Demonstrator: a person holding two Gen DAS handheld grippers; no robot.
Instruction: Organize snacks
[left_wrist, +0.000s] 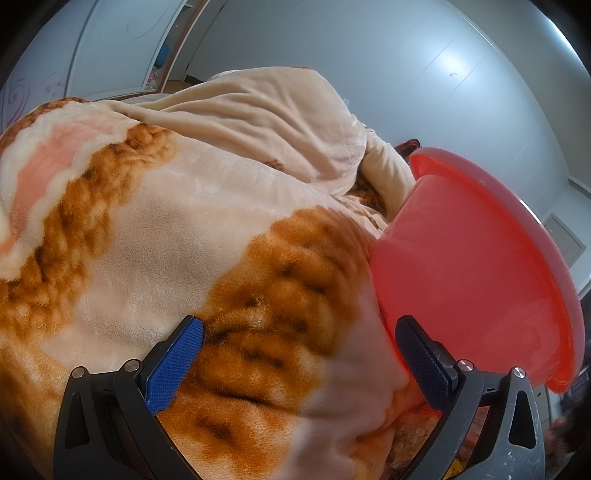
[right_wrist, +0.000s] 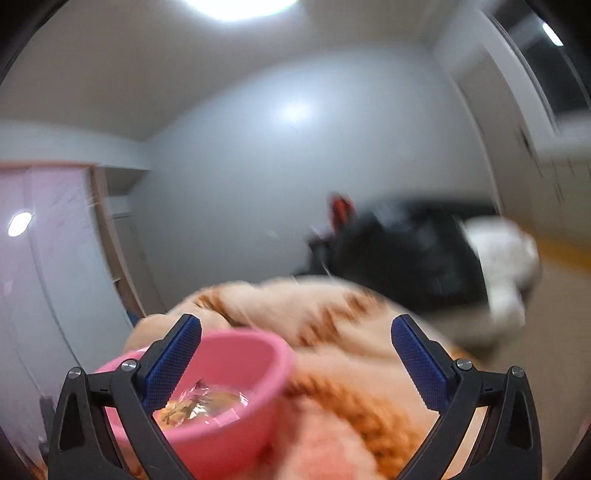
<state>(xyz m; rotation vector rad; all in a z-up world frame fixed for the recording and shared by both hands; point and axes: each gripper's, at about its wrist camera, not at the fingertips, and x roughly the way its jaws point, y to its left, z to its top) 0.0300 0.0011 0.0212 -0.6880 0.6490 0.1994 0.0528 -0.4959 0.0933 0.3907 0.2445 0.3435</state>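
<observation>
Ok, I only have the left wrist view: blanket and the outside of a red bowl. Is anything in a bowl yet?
Observer: The right wrist view shows a pink bowl holding clear-wrapped snacks.
Operator: Are the right tongs holding one?
Observer: No, the right tongs are open and empty above the blanket.
Operator: Where's that bowl relative to them?
Observer: Low and left, with the left finger in front of its rim; the view is blurred, so I can't tell contact.

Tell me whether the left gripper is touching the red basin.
Cannot tell. In the left wrist view, the left gripper is open, and one finger overlaps the red basin, hiding any contact or gap.
</observation>
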